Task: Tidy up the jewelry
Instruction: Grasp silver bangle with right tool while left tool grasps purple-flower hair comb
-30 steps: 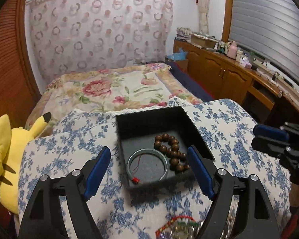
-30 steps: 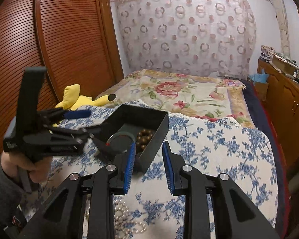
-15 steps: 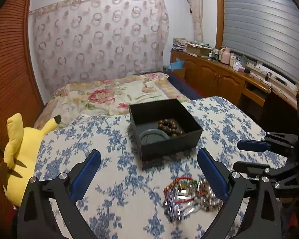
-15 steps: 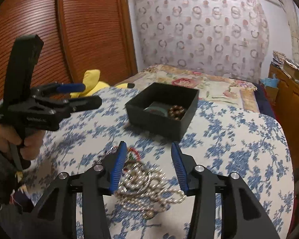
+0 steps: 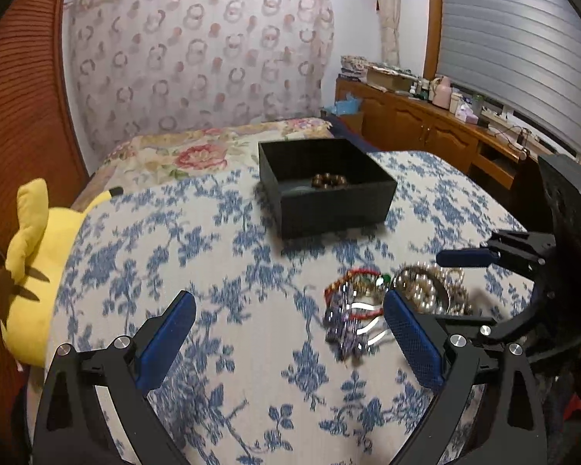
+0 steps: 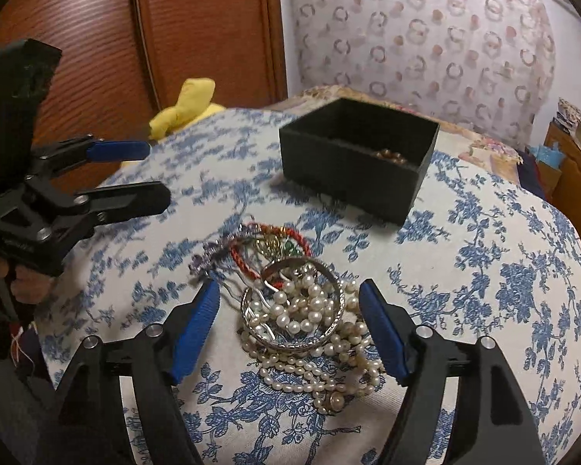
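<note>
A tangled jewelry pile (image 6: 290,294) lies on the blue-flowered cloth: pearl strands, a silver bangle (image 6: 294,310), red cords and purple beads. My right gripper (image 6: 290,310) hovers over the pearls with its jaws opening, the pile between the blue pads, untouched. In the left wrist view the same pile (image 5: 372,306) sits by the right pad, and my left gripper (image 5: 288,323) stands wide open over bare cloth. A black box (image 5: 329,190) further back holds a brown bead bracelet (image 5: 328,181). The black box (image 6: 358,155) also shows in the right wrist view.
A yellow plush toy (image 5: 35,267) lies at the cloth's left edge. Beyond the box is a flowered bedspread (image 5: 197,151). Wooden cabinets (image 5: 437,135) with clutter line the right wall, and a slatted wooden door (image 6: 97,58) stands to the left.
Both grippers drew back from the box toward the jewelry pile, and the box now looks farther away. The right gripper's jaws spread from nearly shut to wide. The left gripper's jaws also widened.
</note>
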`<state>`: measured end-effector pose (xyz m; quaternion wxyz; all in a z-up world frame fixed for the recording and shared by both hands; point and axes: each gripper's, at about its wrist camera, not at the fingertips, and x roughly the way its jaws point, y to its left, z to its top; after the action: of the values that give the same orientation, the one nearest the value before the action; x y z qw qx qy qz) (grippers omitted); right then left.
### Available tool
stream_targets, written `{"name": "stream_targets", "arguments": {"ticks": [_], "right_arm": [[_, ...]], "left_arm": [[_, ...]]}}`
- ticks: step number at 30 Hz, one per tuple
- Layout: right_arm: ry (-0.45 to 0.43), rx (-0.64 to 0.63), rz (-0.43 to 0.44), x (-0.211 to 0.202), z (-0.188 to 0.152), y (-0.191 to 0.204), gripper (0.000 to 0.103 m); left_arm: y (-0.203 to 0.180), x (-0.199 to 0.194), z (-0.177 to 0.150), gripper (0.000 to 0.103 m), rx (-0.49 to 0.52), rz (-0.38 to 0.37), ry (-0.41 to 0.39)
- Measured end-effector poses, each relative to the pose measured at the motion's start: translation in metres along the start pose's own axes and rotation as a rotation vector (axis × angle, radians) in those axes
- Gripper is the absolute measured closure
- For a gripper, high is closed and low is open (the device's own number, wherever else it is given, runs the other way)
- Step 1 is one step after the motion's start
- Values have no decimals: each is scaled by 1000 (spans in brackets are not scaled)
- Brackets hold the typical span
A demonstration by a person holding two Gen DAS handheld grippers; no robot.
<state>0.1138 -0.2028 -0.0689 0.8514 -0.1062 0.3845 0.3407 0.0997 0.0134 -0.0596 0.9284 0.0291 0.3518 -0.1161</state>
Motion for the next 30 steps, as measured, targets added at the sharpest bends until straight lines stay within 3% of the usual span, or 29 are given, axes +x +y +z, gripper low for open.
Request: {"name": "stream_targets", "arguments": {"ticks": [3, 6, 24, 27, 30], "right_arm": [[22, -18, -7, 7, 0, 4, 27], [42, -31, -30, 12, -1, 6, 42], [-76, 15, -80, -35, -5, -10, 42], [-81, 30, -88, -39, -9, -15, 42], [-82, 51, -88, -40, -12, -20, 42]], "left_arm": [[1, 4, -8, 9, -5, 1, 20], [2, 8, -14, 9, -11, -1, 42], [-6, 25, -19, 9, -23, -34, 95], [-9, 29, -18, 16, -21, -52, 110], [-12, 36, -14, 30, -29, -85, 130]]}}
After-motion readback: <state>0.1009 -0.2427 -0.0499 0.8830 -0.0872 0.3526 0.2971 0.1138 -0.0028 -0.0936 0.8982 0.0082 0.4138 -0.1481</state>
